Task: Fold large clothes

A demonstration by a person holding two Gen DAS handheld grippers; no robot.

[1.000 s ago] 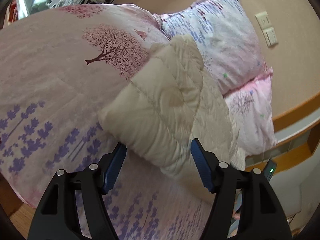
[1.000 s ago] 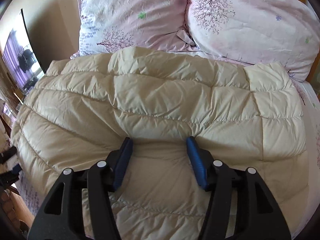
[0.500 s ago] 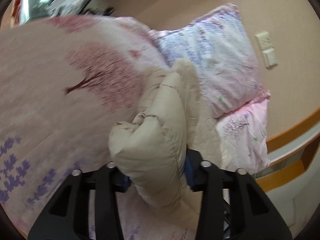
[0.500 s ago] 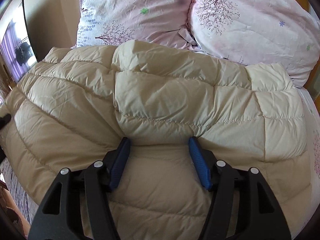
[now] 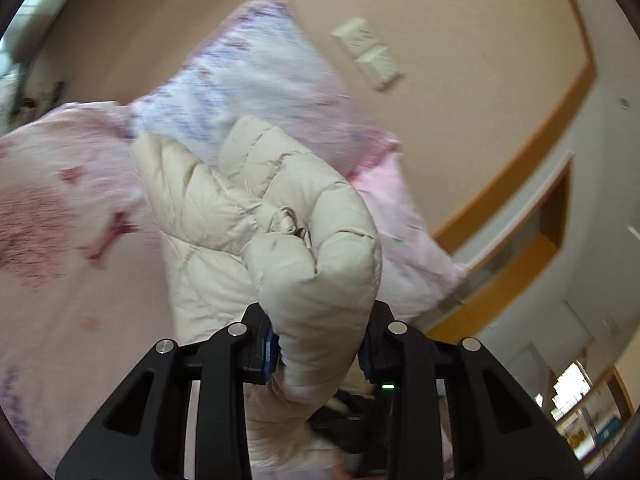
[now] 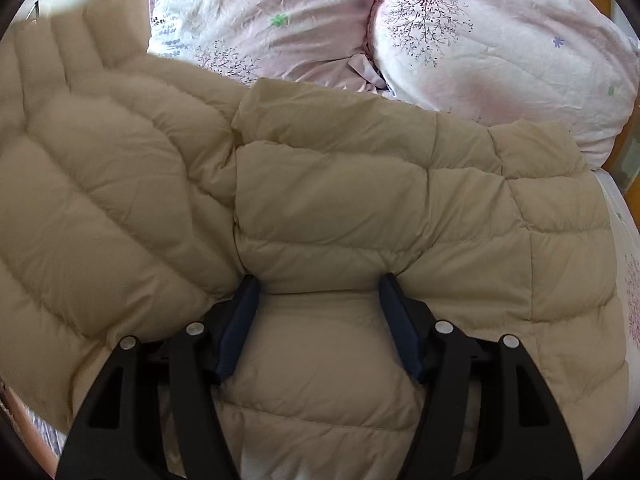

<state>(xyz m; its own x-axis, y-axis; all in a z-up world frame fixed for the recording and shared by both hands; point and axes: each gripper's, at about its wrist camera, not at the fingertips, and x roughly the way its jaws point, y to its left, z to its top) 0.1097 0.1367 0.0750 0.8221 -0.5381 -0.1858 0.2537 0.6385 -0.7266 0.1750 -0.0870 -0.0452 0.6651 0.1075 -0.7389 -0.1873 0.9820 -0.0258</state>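
Observation:
A cream quilted down jacket [image 6: 320, 200] lies spread on the bed below two pillows. My left gripper [image 5: 318, 344] is shut on a thick bunched edge of the jacket [image 5: 320, 264] and holds it raised above the bedspread, so the far end rises at the left of the right wrist view. My right gripper [image 6: 318, 292] is wide open, its blue pads [image 6: 394, 312] pressed down on the jacket's middle with a puffy panel between them.
Two pink floral pillows [image 6: 500, 40] lean at the head of the bed. The pink patterned bedspread [image 5: 60, 240] lies to the left. A beige wall with switch plates [image 5: 366, 52] and wooden trim [image 5: 520, 264] stand behind the bed.
My left gripper closed on the jacket's edge and lifted it up and over toward the pillows. The jacket's left side rose in the right wrist view. My right gripper stayed open, pressing in place.

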